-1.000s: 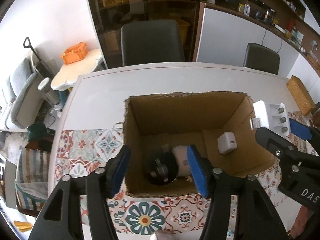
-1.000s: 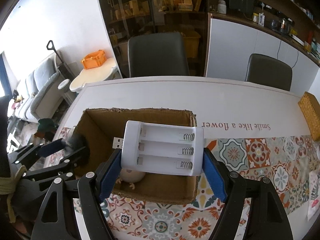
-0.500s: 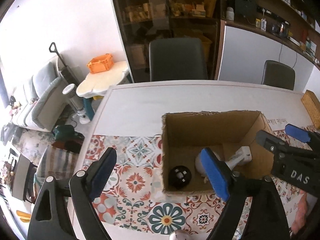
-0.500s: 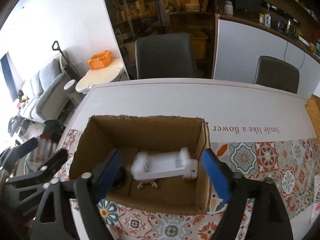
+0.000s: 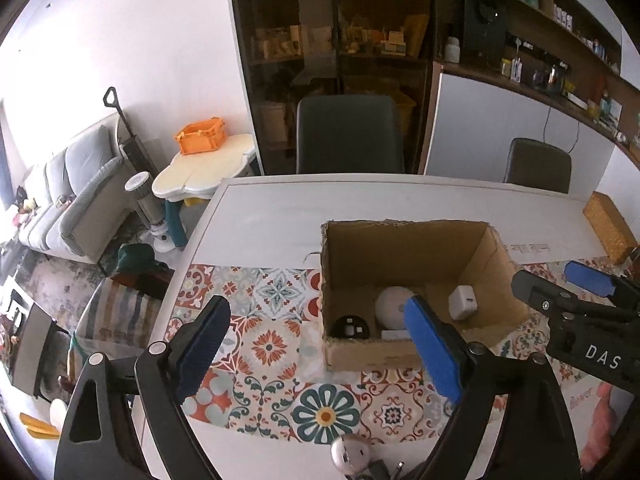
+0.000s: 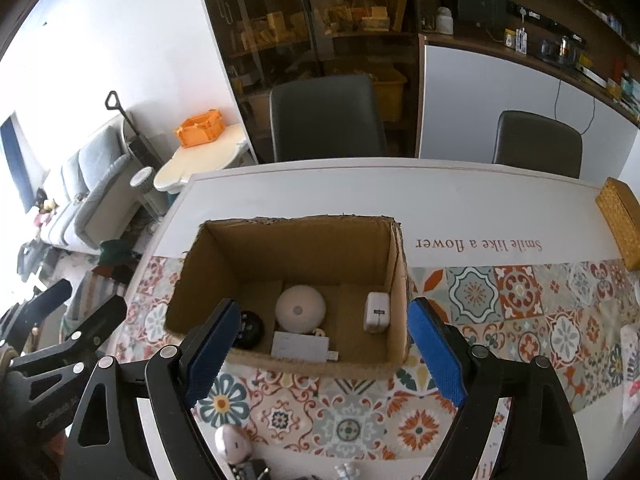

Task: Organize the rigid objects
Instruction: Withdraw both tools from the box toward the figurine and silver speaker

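Note:
An open cardboard box (image 6: 296, 236) (image 5: 404, 240) stands on the patterned table runner. Inside lie a white battery charger (image 6: 300, 347), a round white device (image 6: 301, 309) (image 5: 394, 304), a white plug adapter (image 6: 376, 312) (image 5: 462, 303) and a black round object (image 6: 250, 328) (image 5: 351, 327). My right gripper (image 6: 324, 354) is open and empty, above the box's near wall. My left gripper (image 5: 316, 350) is open and empty, over the runner at the box's left front corner. The right gripper also shows in the left wrist view (image 5: 568, 288).
Small objects lie at the table's near edge, one a pinkish-white rounded thing (image 6: 232, 444) (image 5: 350, 454). A woven box (image 6: 620, 222) sits at the far right. Two dark chairs (image 6: 324, 116) stand behind the table. A sofa and a side table with an orange basket (image 5: 200, 140) are left.
My right gripper has opened and let the battery charger fall into the box, where it now lies flat. Both grippers have pulled back and up; the left one has shifted left.

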{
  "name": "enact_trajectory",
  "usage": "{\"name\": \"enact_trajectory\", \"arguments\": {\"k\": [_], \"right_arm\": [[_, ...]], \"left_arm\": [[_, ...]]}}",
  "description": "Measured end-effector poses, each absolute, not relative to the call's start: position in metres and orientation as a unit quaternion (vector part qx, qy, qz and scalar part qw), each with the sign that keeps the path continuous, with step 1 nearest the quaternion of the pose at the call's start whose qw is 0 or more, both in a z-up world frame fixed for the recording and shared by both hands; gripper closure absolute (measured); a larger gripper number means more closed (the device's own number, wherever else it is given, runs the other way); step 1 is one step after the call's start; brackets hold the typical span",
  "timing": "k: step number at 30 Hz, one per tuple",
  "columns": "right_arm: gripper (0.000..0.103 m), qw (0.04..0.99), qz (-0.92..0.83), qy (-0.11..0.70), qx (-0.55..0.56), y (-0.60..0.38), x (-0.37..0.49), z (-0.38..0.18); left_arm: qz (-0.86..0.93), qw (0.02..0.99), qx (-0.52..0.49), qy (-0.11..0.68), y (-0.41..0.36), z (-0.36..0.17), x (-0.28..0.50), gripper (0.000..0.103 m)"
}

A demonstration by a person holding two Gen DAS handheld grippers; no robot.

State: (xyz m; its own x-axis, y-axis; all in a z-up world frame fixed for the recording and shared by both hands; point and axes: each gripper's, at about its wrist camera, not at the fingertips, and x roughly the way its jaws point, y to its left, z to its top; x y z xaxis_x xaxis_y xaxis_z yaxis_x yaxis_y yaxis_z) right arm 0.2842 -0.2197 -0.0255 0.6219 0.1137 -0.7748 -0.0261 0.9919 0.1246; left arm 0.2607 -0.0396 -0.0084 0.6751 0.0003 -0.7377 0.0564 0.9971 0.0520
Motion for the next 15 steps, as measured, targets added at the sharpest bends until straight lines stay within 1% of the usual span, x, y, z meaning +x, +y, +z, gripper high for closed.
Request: {"name": "enact_trajectory", "arguments": {"k": [4,8,15], "right_arm": [[0.017,0.903,0.047,0.424,0.054,-0.222,0.267,-0.02],[0.017,0.905,0.053,0.418,0.058,-0.224,0.249,-0.015],[0.017,0.908,0.052,0.411,0.06,-0.231,0.225,-0.014]], "left_arm": [[-0.023,0.917,0.029,0.397,-0.041,-0.002,0.246,0.012],[-0.023,0.921,0.029,0.387,-0.043,0.003,0.23,0.008],[-0.028,0.922,0.02,0.386,-0.044,0.001,0.205,0.007]]}}
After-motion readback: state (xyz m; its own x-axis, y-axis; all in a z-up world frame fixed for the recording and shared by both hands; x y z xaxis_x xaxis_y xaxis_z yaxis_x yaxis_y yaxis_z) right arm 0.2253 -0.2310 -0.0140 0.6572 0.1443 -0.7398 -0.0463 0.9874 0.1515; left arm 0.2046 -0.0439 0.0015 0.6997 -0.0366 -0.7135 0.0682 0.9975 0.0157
